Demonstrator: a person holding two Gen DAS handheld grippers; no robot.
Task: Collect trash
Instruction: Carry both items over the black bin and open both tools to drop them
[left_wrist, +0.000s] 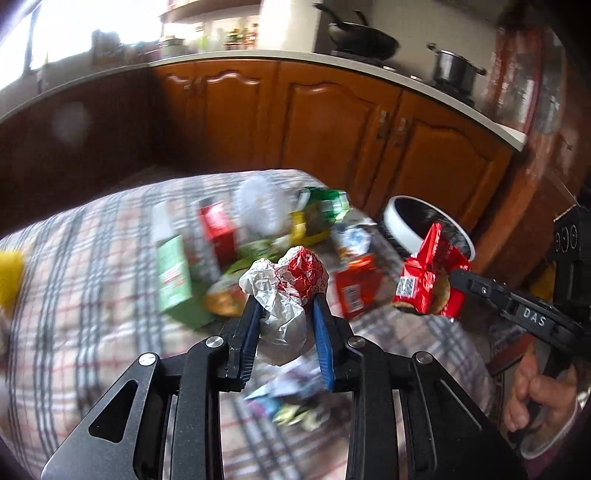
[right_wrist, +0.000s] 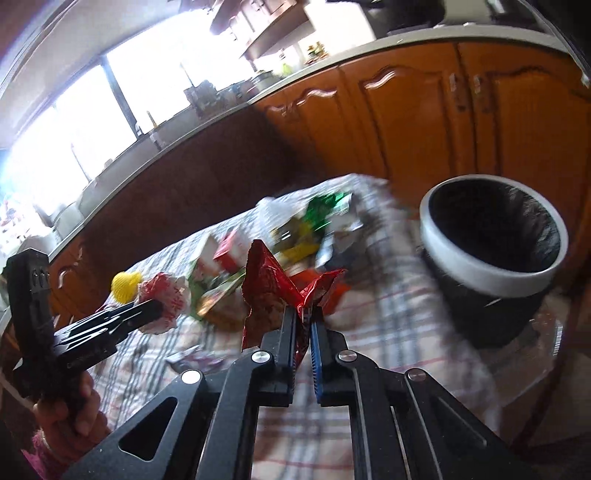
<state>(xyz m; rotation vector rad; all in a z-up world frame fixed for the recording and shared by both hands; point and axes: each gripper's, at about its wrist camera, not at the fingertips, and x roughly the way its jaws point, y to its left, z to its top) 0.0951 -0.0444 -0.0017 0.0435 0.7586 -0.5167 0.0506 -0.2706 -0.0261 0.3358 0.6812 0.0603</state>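
My left gripper (left_wrist: 286, 301) is shut on a crumpled silver and red wrapper (left_wrist: 286, 291), held above the checked tablecloth (left_wrist: 81, 295). It also shows at the left of the right wrist view (right_wrist: 157, 308) with the wrapper (right_wrist: 170, 295). My right gripper (right_wrist: 304, 314) is shut on a red snack packet (right_wrist: 271, 291), held above the table. In the left wrist view the right gripper (left_wrist: 448, 284) holds the packet (left_wrist: 428, 280) in front of the bin (left_wrist: 399, 225). The bin (right_wrist: 491, 236) has a white rim and a black liner and stands at the table's right.
A pile of trash lies mid-table: a green carton (left_wrist: 173, 273), a red box (left_wrist: 218, 225), a green and yellow wrapper (left_wrist: 317, 214), an orange packet (left_wrist: 356, 288), loose scraps (left_wrist: 291, 402). A yellow object (right_wrist: 125, 288) sits at the left. Wooden cabinets (left_wrist: 332, 118) stand behind.
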